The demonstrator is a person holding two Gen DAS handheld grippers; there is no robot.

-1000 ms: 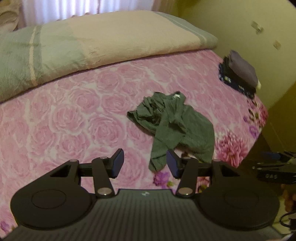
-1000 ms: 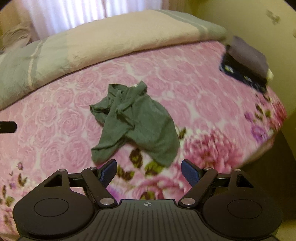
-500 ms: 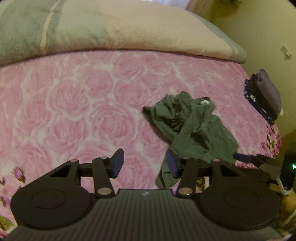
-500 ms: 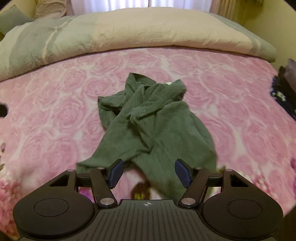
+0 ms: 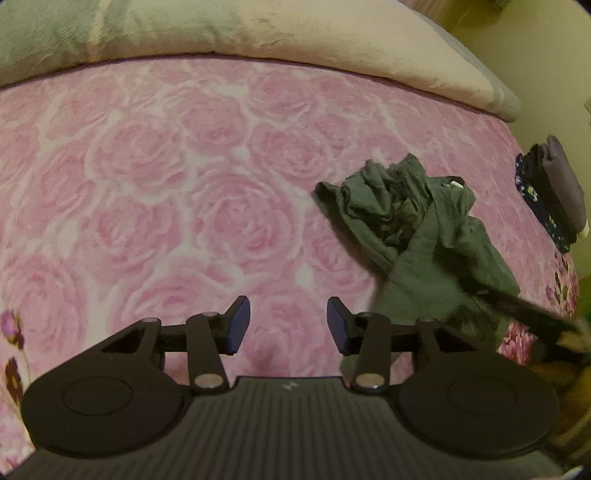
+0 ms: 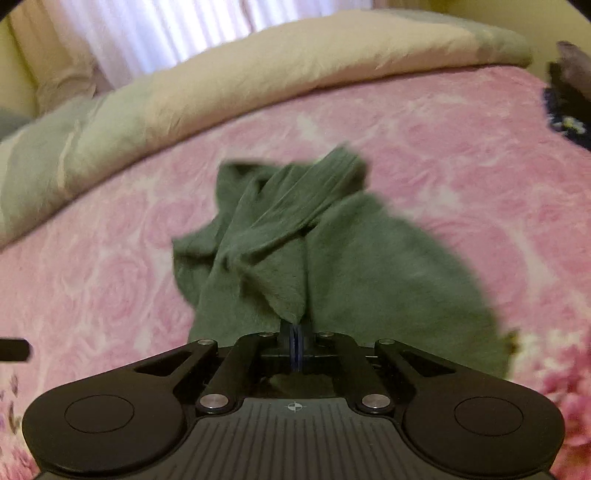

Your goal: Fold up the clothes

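Note:
A crumpled dark green garment lies on the pink rose-patterned bed cover, at the right of the left wrist view. My left gripper is open and empty, low over the bare cover to the left of the garment. In the right wrist view the green garment fills the middle. My right gripper is shut on the near edge of the garment, and the cloth rises in a fold from its closed tips. The right gripper's dark arm shows blurred in the left wrist view.
A rolled beige and grey-green quilt lies along the far side of the bed. A stack of folded dark clothes sits at the bed's far right edge. A white curtain hangs behind the bed.
My right gripper moved forward onto the garment and closed on its near edge. My left gripper moved lower and further left over the cover and stayed open.

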